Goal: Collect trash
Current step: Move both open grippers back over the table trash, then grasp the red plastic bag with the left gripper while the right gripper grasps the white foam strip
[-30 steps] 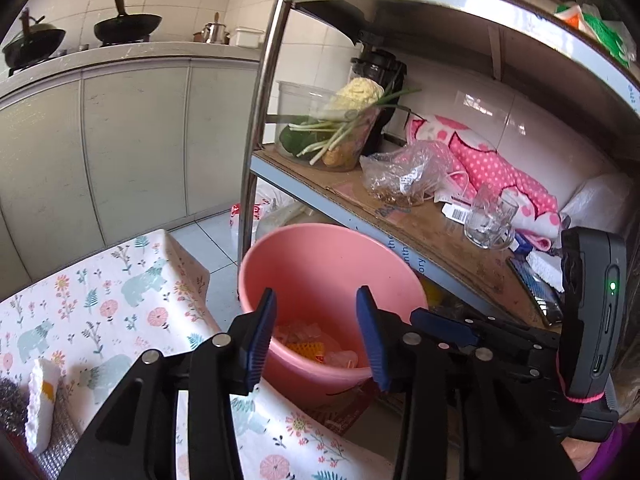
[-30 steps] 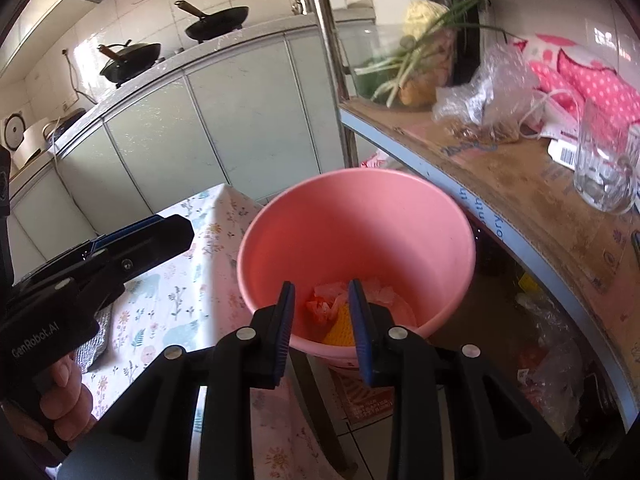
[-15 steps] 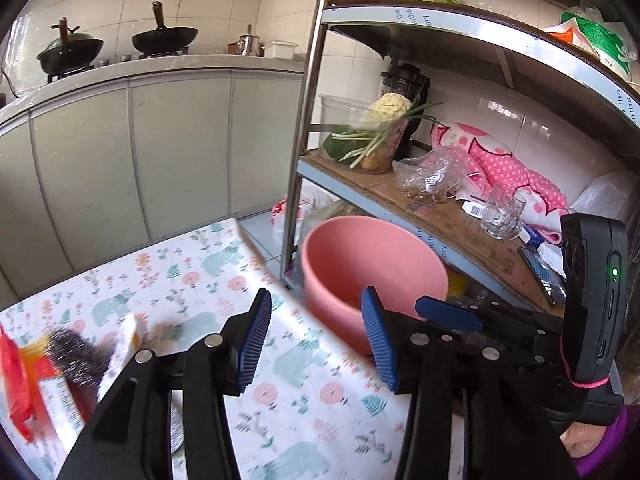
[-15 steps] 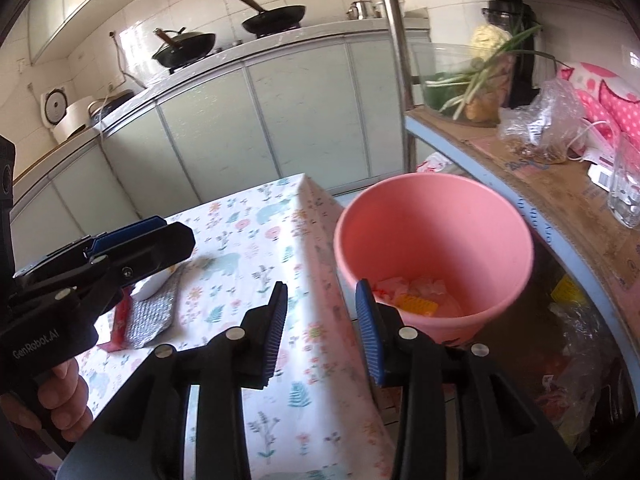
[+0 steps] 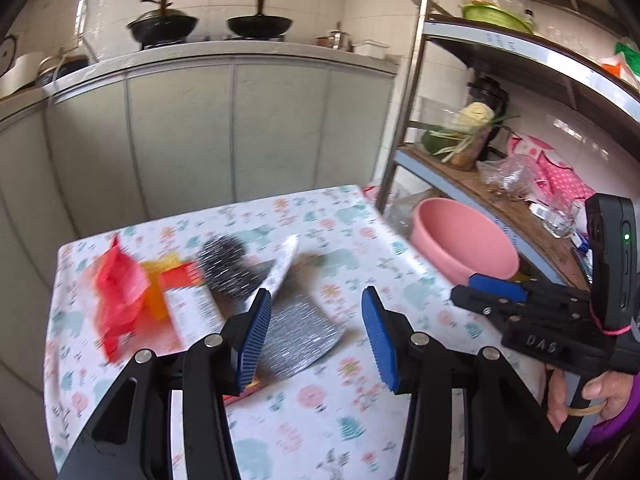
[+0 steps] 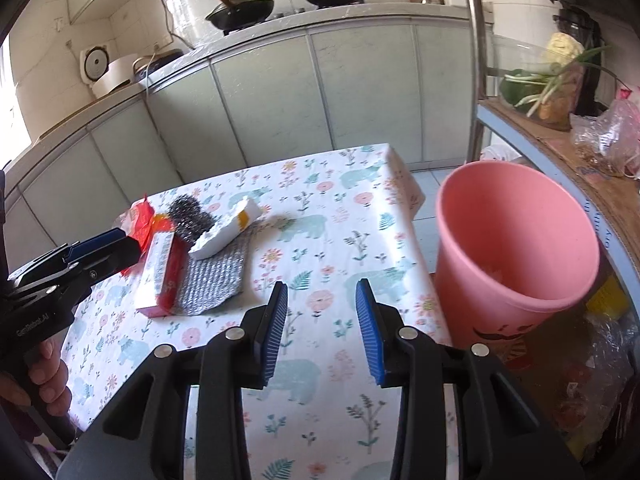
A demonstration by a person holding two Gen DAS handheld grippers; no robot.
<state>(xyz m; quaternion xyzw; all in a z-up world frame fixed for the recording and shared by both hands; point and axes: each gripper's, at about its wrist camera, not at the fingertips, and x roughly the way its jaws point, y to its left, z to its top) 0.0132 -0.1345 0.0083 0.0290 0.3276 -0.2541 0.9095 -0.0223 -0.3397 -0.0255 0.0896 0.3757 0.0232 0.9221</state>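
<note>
A pile of trash lies on the floral tablecloth (image 6: 320, 216): a red wrapper (image 5: 120, 292), a red and white box (image 6: 160, 268), a steel wool ball (image 6: 190, 218), a white sponge (image 6: 228, 232) and a silver mesh cloth (image 6: 218, 276). A pink bucket (image 6: 516, 248) stands off the table's right edge with scraps inside. My left gripper (image 5: 316, 340) is open and empty just above the mesh cloth (image 5: 300, 340). My right gripper (image 6: 322, 328) is open and empty over the table, left of the bucket. Each gripper shows in the other's view.
A metal shelf rack (image 5: 404, 104) stands right of the table, holding vegetables (image 5: 464, 136), plastic bags and a glass (image 5: 560, 220). Kitchen cabinets and a counter with pans (image 6: 240, 8) run behind. More bags lie under the shelf (image 6: 600, 360).
Both grippers have swung left, away from over the pink bucket and toward the trash pile on the table. Both stay open and empty.
</note>
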